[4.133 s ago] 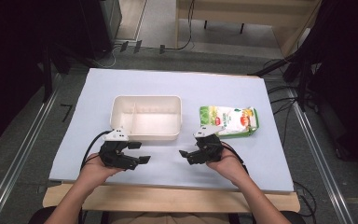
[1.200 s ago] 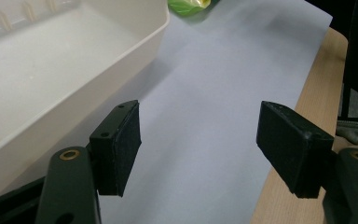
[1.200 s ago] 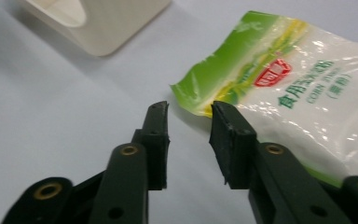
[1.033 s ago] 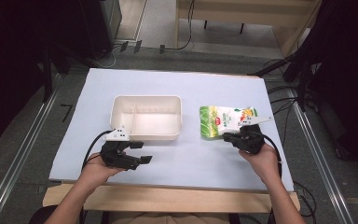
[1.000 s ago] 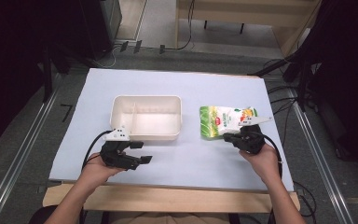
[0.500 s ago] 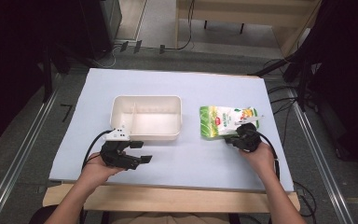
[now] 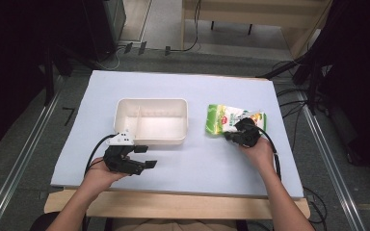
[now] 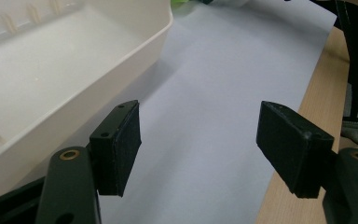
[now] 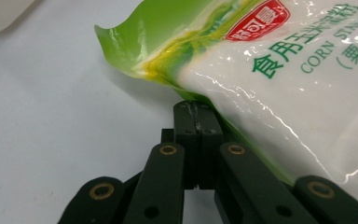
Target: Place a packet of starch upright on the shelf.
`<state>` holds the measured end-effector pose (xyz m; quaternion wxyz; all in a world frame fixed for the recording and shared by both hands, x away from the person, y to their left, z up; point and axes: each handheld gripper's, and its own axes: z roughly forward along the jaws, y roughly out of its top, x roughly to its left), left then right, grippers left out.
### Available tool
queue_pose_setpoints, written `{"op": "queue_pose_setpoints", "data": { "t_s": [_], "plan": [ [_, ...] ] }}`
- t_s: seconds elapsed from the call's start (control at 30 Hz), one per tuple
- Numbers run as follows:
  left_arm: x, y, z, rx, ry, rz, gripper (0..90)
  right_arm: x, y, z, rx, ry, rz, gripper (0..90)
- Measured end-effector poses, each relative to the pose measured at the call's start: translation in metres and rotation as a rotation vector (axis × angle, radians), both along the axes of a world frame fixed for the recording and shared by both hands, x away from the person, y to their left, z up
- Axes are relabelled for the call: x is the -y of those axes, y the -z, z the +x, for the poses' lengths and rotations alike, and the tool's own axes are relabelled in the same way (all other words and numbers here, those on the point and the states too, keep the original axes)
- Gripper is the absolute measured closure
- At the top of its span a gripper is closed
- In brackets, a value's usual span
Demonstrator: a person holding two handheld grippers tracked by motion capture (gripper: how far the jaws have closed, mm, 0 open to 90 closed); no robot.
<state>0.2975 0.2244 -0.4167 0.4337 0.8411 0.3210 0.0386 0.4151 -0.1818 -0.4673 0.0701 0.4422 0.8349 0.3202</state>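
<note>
A green and white bag of corn starch (image 7: pixel 221 119) lies flat on the table right of a white divided box (image 7: pixel 151 101). My right gripper (image 7: pixel 231 135) is at the bag's near edge. In the right gripper view its jaws stand shut, and the right gripper (image 9: pixel 196 109) has its tips tucked under the lower edge of the bag (image 9: pixel 284 79), which rests over one jaw. My left gripper (image 7: pixel 147 157) hovers open just in front of the box. The left gripper (image 8: pixel 198 144) holds nothing, with the box's wall (image 8: pixel 135 51) to its left.
A pale blue sheet (image 7: pixel 197 163) covers the table, with a wooden strip (image 7: pixel 173 204) along the near edge. Cables trail from both grippers. Dark floor, metal rails and furniture surround the table.
My right gripper has moved from the table's middle to the right and then forward to the bag's near edge. The left gripper has stayed still.
</note>
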Motion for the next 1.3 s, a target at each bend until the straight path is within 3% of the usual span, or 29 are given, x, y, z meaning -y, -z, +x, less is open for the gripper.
{"op": "queue_pose_setpoints", "data": {
  "t_s": [0.23, 0.37, 0.53, 0.67, 1.0, 1.17, 1.3],
  "plan": [
    [-0.001, 0.0, 0.0, 0.0, 0.001, -0.001, 31.2, -0.01, 0.001, 0.018, 0.002, 0.008, 0.02, 90.0],
    [-0.001, 0.0, -0.001, 0.004, -0.001, -0.007, 31.2, -0.008, -0.007, 0.02, -0.034, 0.012, 0.032, 90.0],
    [-0.001, -0.001, -0.001, 0.005, 0.002, -0.003, 31.2, 0.017, -0.035, 0.015, 0.054, 0.057, 0.063, 90.0],
    [-0.001, -0.001, -0.002, 0.013, -0.001, -0.01, 31.3, 0.046, -0.044, 0.019, 0.077, 0.136, 0.074, 90.0],
    [-0.005, 0.001, -0.008, 0.021, -0.013, 0.005, 31.3, 0.089, -0.038, 0.055, 0.06, 0.277, 0.058, 90.0],
    [-0.008, 0.002, -0.011, 0.026, -0.029, 0.008, 31.4, 0.1, -0.026, 0.07, 0.063, 0.321, 0.044, 90.0],
    [-0.009, 0.002, -0.015, 0.026, -0.029, 0.015, 31.3, 0.105, -0.019, 0.082, 0.035, 0.355, 0.03, 90.0]
  ]
}}
